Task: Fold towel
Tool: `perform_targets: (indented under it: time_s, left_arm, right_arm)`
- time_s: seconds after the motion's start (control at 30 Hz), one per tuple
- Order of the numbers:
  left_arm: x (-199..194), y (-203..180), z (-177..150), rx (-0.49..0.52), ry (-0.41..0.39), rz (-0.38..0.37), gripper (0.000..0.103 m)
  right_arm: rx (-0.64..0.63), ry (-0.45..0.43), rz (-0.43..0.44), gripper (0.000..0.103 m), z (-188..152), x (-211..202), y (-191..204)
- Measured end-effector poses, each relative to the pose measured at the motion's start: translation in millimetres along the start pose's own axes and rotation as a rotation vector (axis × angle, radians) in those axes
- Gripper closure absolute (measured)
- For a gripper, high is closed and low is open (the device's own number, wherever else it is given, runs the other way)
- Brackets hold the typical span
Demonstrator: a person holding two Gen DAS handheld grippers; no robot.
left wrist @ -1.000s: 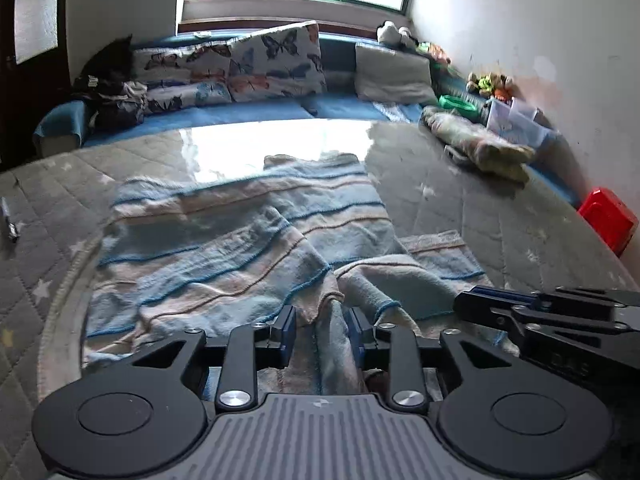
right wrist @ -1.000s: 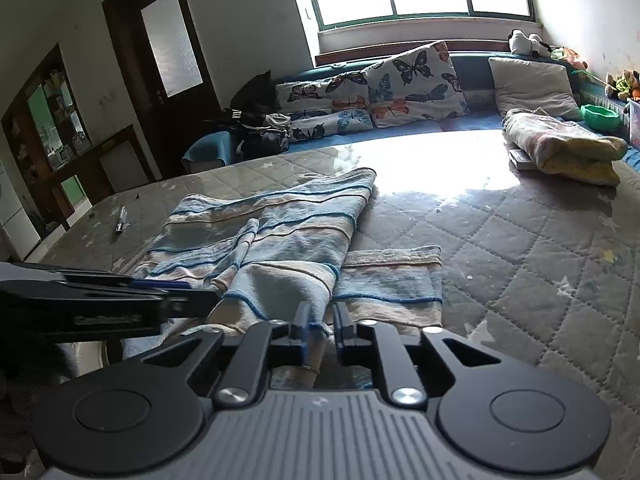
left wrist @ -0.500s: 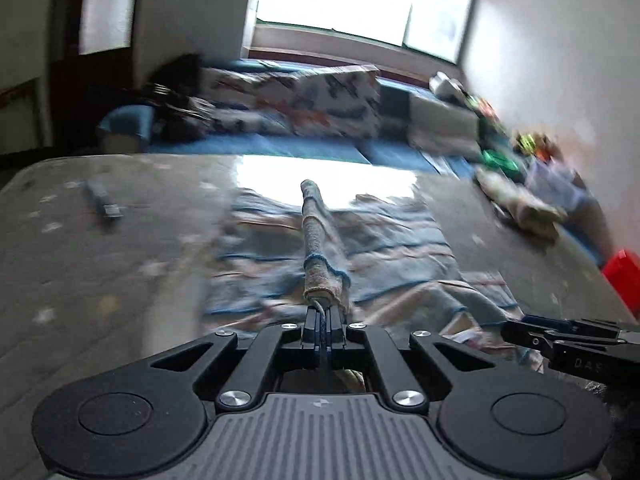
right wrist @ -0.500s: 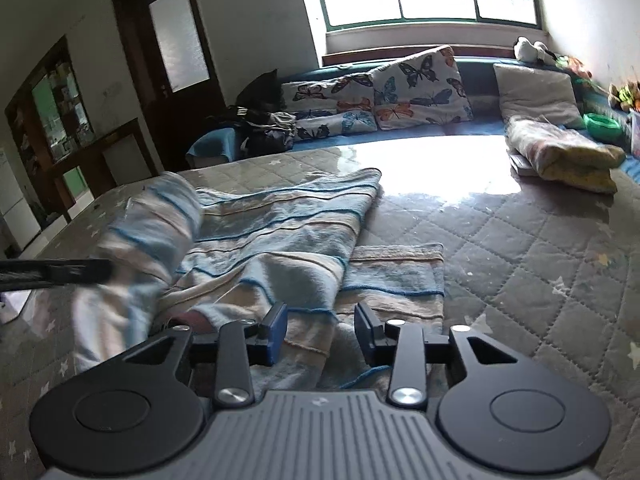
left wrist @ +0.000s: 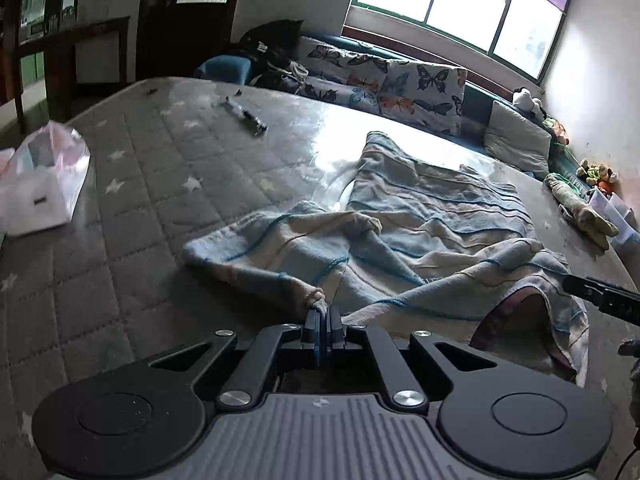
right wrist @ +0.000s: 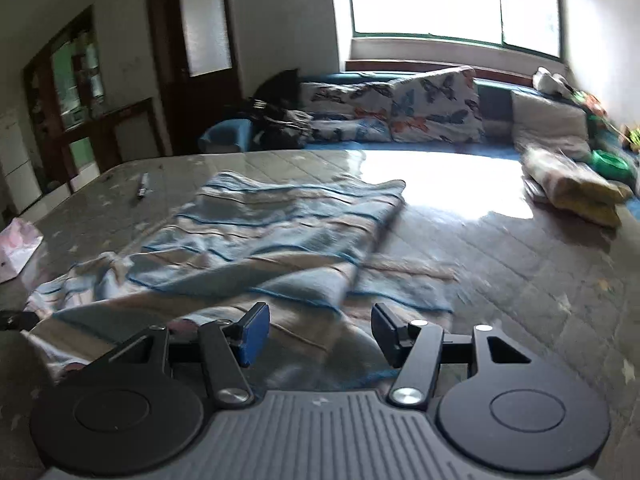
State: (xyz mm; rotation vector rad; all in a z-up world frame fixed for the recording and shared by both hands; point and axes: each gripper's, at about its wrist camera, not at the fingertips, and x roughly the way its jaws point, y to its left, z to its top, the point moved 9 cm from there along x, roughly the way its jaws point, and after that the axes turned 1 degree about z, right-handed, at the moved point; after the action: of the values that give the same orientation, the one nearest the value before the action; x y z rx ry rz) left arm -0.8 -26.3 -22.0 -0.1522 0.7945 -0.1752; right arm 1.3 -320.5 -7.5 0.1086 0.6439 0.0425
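Your left gripper [left wrist: 322, 317] is clenched on a bunched corner of the towel [left wrist: 420, 236], pinched right at the fingertips. Towel lies crumpled on the quilted mattress [left wrist: 140, 184], spreading from the jaws toward 1 o'clock, near edge rucked and partly doubled over itself. Your right gripper [right wrist: 320, 334] has its jaws released, wide apart, nothing between them, hovering over the towel's near edge at 12 o'clock in its own view. A pen [left wrist: 246, 114] sits at 11 o'clock, a plastic bag [left wrist: 40, 184] at 9, both clear of the cloth.

Step looks like spreading out before the first fold. Next move likely: close right jaws on the matching corner, then pull both taut so it flattens.
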Motion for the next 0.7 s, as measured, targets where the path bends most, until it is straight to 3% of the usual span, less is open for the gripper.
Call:
perform_targets:
  time_s: [0.2,0.27,0.3,0.37,0.57,0.6,0.7]
  left_arm:
    - [-4,4,7,0.020,-0.013,0.012,0.084]
    - [-8,8,13,0.026,-0.038,0.038,0.073]
    - [-11,12,17,0.023,-0.051,0.051,0.062]
    - [-12,23,27,0.018,-0.082,0.091,0.058]
    - [5,41,50,0.070,-0.098,0.179,0.042]
    - [10,40,52,0.088,-0.096,0.179,0.035]
    - [26,35,56,0.156,-0.091,0.191,0.020]
  right_arm:
    - [0.101,0.022,-0.086,0.047,-11,1,-48]
    - [0.124,0.032,-0.117,0.048,-10,9,-65]
    - [0.130,0.041,-0.130,0.048,-10,14,-72]
    - [0.141,0.057,-0.158,0.050,-9,24,-86]
    - [0.104,0.055,-0.167,0.051,10,61,-96]
    - [0.093,0.057,-0.168,0.052,14,67,-94]
    - [0.046,0.062,-0.161,0.063,19,78,-88]
